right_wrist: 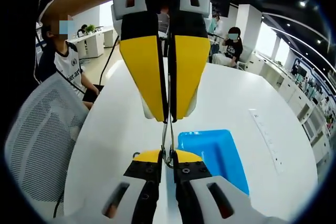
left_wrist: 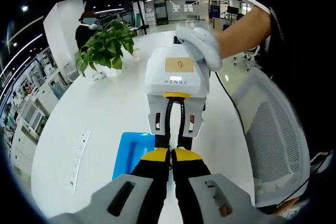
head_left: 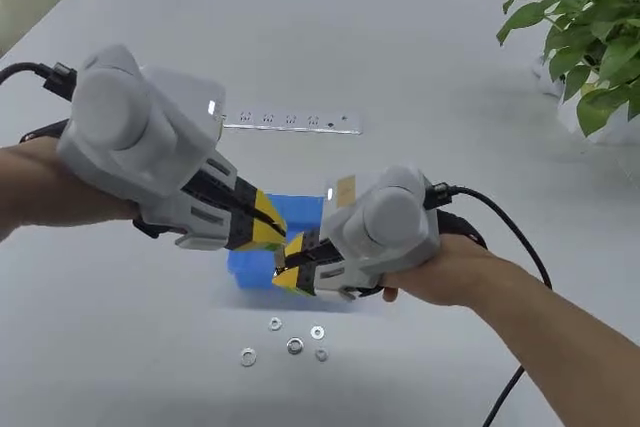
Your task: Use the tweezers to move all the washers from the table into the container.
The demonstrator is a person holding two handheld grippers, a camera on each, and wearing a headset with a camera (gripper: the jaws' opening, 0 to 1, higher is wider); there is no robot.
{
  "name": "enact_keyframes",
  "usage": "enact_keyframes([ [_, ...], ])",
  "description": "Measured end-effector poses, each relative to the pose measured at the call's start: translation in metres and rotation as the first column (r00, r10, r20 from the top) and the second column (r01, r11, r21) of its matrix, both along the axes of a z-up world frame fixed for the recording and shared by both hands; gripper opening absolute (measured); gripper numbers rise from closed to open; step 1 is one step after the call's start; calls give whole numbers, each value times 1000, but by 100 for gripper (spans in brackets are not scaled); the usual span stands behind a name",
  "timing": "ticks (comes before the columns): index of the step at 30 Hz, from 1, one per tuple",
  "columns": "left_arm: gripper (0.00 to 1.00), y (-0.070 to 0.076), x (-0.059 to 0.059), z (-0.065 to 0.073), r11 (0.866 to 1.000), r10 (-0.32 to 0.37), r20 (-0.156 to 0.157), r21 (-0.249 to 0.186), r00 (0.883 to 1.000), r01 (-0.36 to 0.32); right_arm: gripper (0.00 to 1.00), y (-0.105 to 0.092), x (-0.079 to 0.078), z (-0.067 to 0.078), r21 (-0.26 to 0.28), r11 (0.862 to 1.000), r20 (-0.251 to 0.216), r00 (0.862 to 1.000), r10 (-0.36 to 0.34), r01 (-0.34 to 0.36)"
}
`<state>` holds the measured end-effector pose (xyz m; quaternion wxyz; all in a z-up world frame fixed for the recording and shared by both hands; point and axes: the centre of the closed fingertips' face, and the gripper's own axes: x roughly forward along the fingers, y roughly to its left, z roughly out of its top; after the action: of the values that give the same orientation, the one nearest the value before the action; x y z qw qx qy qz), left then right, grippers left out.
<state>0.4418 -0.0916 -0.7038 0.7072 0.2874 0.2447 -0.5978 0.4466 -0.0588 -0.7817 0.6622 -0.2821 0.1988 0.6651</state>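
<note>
Left tongs (right_wrist: 167, 116) and right tongs (right_wrist: 167, 158) both appear clamped on the tweezers (right_wrist: 167, 140) over the blue container (right_wrist: 215, 156); settle one firm, aligned hold before dipping to the washers (head_left: 294, 345) on the worktop (head_left: 420, 77) nearby.

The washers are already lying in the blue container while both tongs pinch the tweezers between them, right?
Not quite. The washers lie on the table, outside the blue container, as the head view shows. The left tongs and right tongs do pinch the tweezers between them.
</note>
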Motion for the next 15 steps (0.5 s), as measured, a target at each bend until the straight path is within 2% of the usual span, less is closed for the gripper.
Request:
enact_keyframes([
  [9,6,-1,23,0,1000,-2,17,-1,1000,2,10,-1,24,0,6,1000,5,1000,-13,13],
  [15,6,-3,38,-8,1000,-4,20,-3,1000,5,10,-3,38,-8,2,1000,0,1000,-20,20],
])
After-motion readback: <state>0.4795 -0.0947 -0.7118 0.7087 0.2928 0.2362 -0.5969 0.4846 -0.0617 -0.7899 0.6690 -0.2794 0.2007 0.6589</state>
